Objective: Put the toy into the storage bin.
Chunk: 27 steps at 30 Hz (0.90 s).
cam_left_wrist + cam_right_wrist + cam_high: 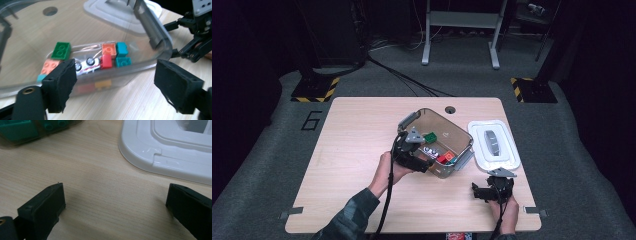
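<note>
Right now the left gripper (115, 85) sits at the near wall of the clear box (464, 142) mid-bench, jaws wide and empty, bricks just beyond; the right gripper (112, 205), also gaping empty, rests near-right, beside the white lid (507, 162).

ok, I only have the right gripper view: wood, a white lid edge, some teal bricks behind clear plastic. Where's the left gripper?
Observer: The left gripper sits at the near wall of the clear bin, jaws open, nothing between them.
Operator: What else is in the bin besides teal?
Observer: A green brick, an orange brick, a red brick and a small white toy car.
Operator: Is the lid whole, and on the bin?
Observer: The white lid lies flat on the table beside the bin, off it, grey handle up.
Operator: And my gripper?
Observer: The right gripper is open over bare wood, near the table's front edge.
</note>
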Each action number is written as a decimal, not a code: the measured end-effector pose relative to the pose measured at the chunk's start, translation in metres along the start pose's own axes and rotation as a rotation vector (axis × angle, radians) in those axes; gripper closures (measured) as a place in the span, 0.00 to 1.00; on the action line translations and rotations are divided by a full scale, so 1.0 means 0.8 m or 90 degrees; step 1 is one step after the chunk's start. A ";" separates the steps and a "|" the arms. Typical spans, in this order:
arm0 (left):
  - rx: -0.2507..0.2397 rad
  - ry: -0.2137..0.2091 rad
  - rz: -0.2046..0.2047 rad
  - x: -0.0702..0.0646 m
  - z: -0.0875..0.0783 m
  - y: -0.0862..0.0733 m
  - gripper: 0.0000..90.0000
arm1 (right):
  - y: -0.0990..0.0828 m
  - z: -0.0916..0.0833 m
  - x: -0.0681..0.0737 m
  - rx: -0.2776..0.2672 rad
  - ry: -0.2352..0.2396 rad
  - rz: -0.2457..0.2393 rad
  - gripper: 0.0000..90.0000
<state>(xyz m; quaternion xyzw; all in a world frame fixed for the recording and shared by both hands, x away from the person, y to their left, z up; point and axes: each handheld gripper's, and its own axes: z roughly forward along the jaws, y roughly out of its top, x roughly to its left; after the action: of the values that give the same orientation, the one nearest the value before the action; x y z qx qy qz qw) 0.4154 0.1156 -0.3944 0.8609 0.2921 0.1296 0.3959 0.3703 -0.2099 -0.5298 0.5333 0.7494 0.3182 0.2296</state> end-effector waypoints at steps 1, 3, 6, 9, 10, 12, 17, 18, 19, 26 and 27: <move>-0.001 0.001 -0.001 0.001 -0.002 -0.004 0.18 | 0.000 0.000 0.000 0.000 0.000 0.000 0.02; 0.000 0.000 0.001 0.003 -0.005 -0.009 0.16 | 0.000 0.000 0.000 0.000 0.000 -0.001 0.02; -0.001 0.006 -0.014 0.011 -0.012 -0.028 0.13 | 0.000 0.000 0.000 0.001 0.000 0.000 0.02; 0.005 0.012 -0.029 0.018 -0.014 -0.043 0.12 | 0.000 0.000 0.000 0.000 0.000 -0.001 0.02; 0.007 0.014 -0.036 0.020 -0.014 -0.049 0.11 | 0.000 0.000 0.000 0.000 0.000 0.000 0.02; 0.014 0.019 -0.045 0.026 -0.013 -0.060 0.10 | 0.000 0.000 0.000 0.000 -0.001 0.000 0.02; 0.025 0.029 -0.074 0.040 -0.011 -0.086 0.08 | 0.000 0.000 0.000 0.000 -0.001 0.000 0.02; 0.029 0.033 -0.075 0.043 -0.010 -0.091 0.08 | 0.000 0.000 0.000 0.001 -0.001 0.000 0.02; 0.034 0.036 -0.079 0.045 -0.009 -0.097 0.08 | 0.000 0.000 0.000 0.001 -0.001 0.000 0.02; 0.063 0.048 -0.089 0.053 0.001 -0.131 0.06 | 0.000 0.000 0.000 0.000 -0.001 0.000 0.02; 0.065 0.053 -0.092 0.053 0.004 -0.136 0.06 | 0.000 0.000 0.000 0.000 -0.001 0.000 0.02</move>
<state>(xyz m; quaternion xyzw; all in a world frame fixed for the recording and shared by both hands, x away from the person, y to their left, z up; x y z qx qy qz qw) 0.4072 0.1958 -0.4789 0.8505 0.3758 0.1210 0.3475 0.3703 -0.2098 -0.5299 0.5339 0.7489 0.3180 0.2304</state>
